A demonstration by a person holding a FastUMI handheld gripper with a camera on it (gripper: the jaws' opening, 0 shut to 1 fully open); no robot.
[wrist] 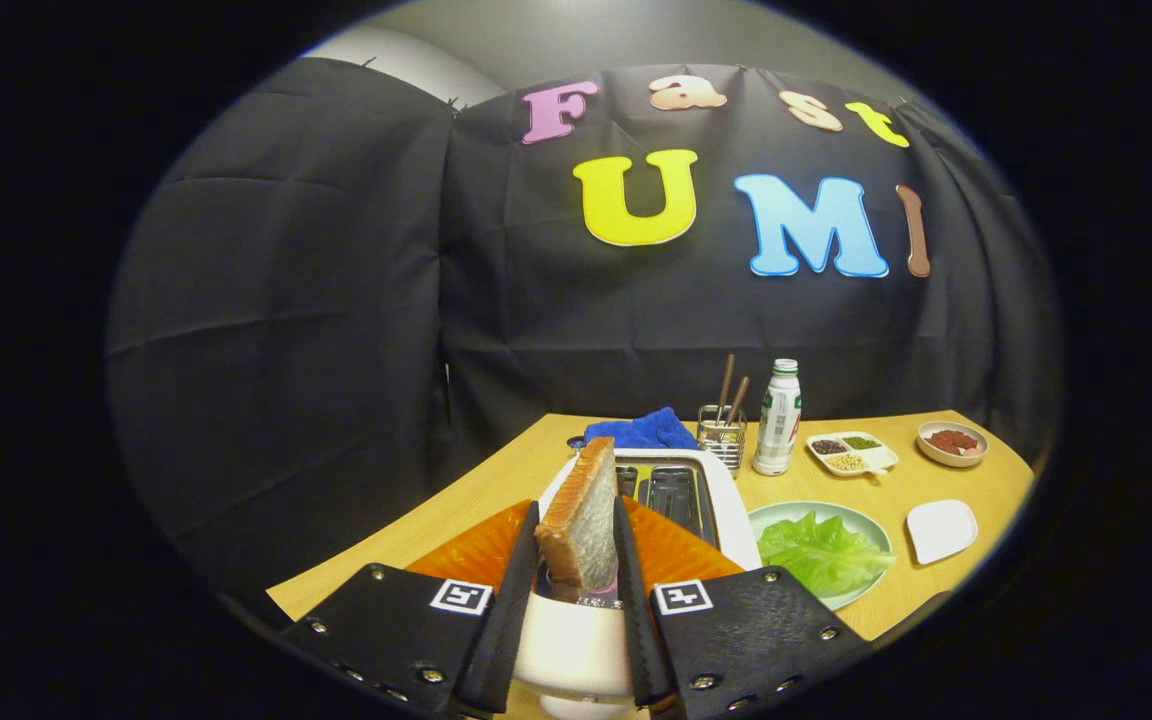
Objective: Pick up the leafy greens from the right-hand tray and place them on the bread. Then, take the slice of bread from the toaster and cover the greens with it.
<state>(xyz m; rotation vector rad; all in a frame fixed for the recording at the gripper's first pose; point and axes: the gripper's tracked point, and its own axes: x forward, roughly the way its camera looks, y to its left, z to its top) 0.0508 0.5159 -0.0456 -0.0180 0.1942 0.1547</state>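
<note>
The gripper (576,545) pinches a slice of bread (581,518) between its two fingers and holds it up on its edge, just above the white toaster (726,500). The toaster sits on a wooden table (986,480). Just beside the toaster is a green plate (871,530) with leafy greens (821,550) lying on it. Behind stand a bottle (778,418) and a blue cloth (644,432).

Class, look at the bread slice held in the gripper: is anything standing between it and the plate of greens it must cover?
Nothing visible blocks it. The bread slice sits above the toaster, gripped between the fingers; the greens lie open beside the toaster.
</note>
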